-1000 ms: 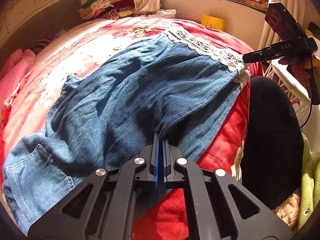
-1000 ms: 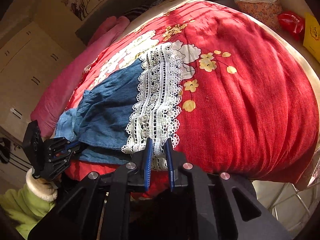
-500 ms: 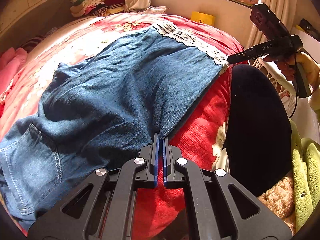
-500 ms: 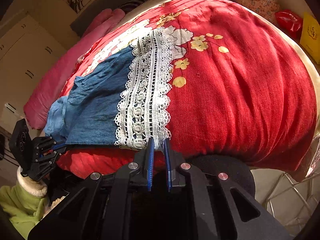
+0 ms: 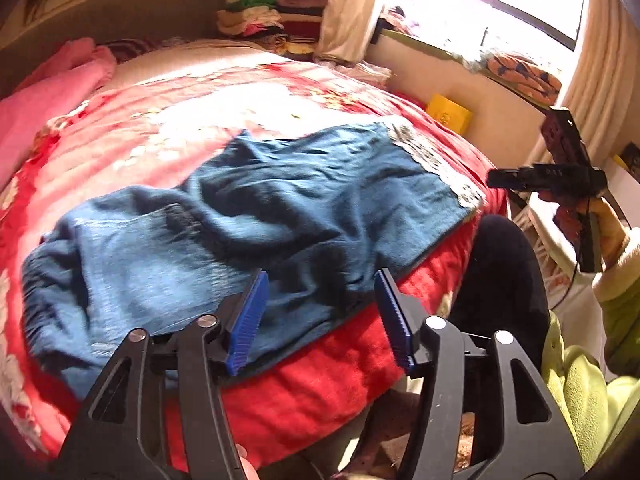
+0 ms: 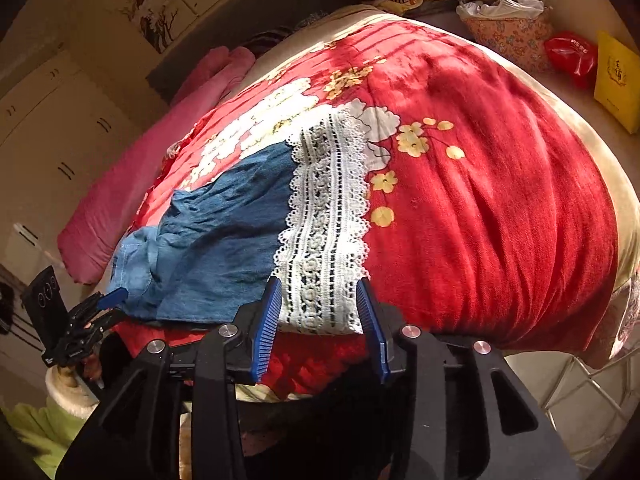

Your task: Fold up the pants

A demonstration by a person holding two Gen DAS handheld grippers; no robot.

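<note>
Blue denim pants (image 5: 256,232) with a white lace hem (image 6: 324,232) lie folded lengthwise on the red floral bedspread (image 6: 480,208), near its front edge. My left gripper (image 5: 320,316) is open and empty, just above the pants' near edge at the middle. My right gripper (image 6: 320,320) is open and empty, with the lace hem lying between and just beyond its fingers. In the left wrist view the lace hem (image 5: 436,164) is at the right end, and the right gripper (image 5: 560,176) hovers beside it. In the right wrist view the left gripper (image 6: 80,320) is at the lower left.
A pink quilt (image 5: 44,96) lies along the bed's far left. Piled clothes (image 5: 260,20) sit at the head of the bed. A yellow box (image 5: 448,114) stands by the wall under the window. The person's dark-trousered leg (image 5: 504,276) is against the bed's front edge.
Both grippers were shut on the pants' near edge, left at the middle and right at the lace hem. Both have opened and let go, and the pants now lie on the bed.
</note>
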